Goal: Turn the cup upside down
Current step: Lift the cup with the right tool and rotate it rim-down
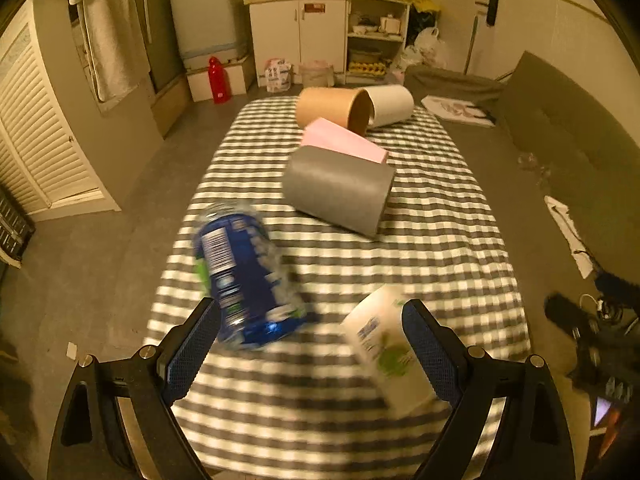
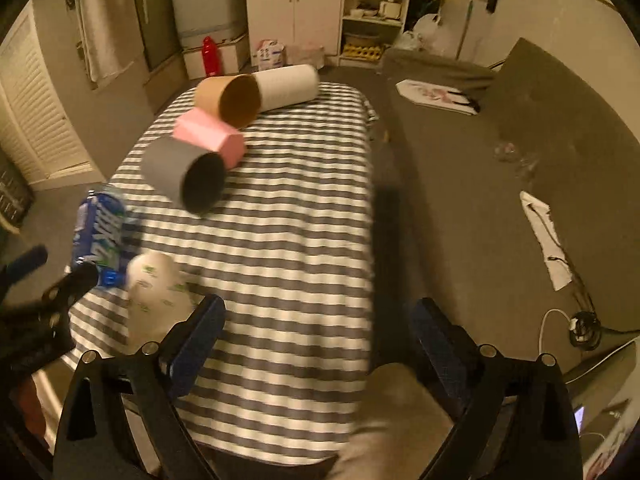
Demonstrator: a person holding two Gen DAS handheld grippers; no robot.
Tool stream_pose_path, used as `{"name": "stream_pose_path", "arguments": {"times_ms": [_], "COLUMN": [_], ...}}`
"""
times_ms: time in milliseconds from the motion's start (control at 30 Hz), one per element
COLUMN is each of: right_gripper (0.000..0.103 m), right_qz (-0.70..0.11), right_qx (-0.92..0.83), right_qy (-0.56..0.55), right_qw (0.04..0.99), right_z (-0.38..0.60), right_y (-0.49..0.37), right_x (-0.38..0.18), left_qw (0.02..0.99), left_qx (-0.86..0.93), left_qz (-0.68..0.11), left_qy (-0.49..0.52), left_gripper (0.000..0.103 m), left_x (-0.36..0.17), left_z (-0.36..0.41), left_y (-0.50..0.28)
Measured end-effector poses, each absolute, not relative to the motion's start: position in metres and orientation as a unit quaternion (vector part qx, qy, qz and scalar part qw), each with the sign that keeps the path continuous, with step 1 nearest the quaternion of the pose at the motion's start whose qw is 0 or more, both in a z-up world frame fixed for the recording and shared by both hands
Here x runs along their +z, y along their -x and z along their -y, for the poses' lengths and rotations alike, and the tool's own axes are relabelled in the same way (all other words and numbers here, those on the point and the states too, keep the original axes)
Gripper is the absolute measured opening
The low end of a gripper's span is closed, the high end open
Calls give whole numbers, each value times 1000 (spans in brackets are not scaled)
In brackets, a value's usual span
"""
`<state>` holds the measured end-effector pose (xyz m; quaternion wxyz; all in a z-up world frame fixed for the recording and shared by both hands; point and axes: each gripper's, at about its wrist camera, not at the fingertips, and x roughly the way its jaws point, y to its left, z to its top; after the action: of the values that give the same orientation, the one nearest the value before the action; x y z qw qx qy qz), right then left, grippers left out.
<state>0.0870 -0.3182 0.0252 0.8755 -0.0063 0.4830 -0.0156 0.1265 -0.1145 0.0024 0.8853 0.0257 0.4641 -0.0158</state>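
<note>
Several cups lie on their sides on the striped table: a grey cup, a pink one, a tan one and a white one. Nearer me lie a blue printed cup and a white printed cup, both blurred. My left gripper is open and empty, just above the table between these two. My right gripper is open and empty over the table's near right edge.
The table is narrow, with grey floor on both sides. A white cabinet and a red bottle stand at the back. A dark sofa lies to the right. The right gripper shows at the left wrist view's right edge.
</note>
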Motion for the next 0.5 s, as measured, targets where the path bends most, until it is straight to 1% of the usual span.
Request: {"name": "stream_pose_path", "arguments": {"times_ms": [200, 300, 400, 433, 500], "right_gripper": [95, 95, 95, 95, 95], "right_qz": [-488, -494, -496, -495, -492], "right_qx": [-4, 5, 10, 10, 12], "right_qy": [-24, -39, -44, -44, -50], "right_qw": [872, 869, 867, 867, 869], "right_z": [340, 346, 348, 349, 350], "right_y": [-90, -94, -98, -99, -99], "right_x": [4, -7, -15, -16, -16], "left_qw": [854, 852, 836, 833, 825], "left_qx": [6, 5, -10, -15, -28], "left_qz": [-520, -522, -548, -553, -564], "left_qy": [1, -34, -13, -11, -18], "left_gripper": [94, 93, 93, 91, 75], "left_x": [-19, -25, -31, -32, -34], "left_z": [130, 144, 149, 151, 156], "left_y": [-156, -157, -157, -157, -156]}}
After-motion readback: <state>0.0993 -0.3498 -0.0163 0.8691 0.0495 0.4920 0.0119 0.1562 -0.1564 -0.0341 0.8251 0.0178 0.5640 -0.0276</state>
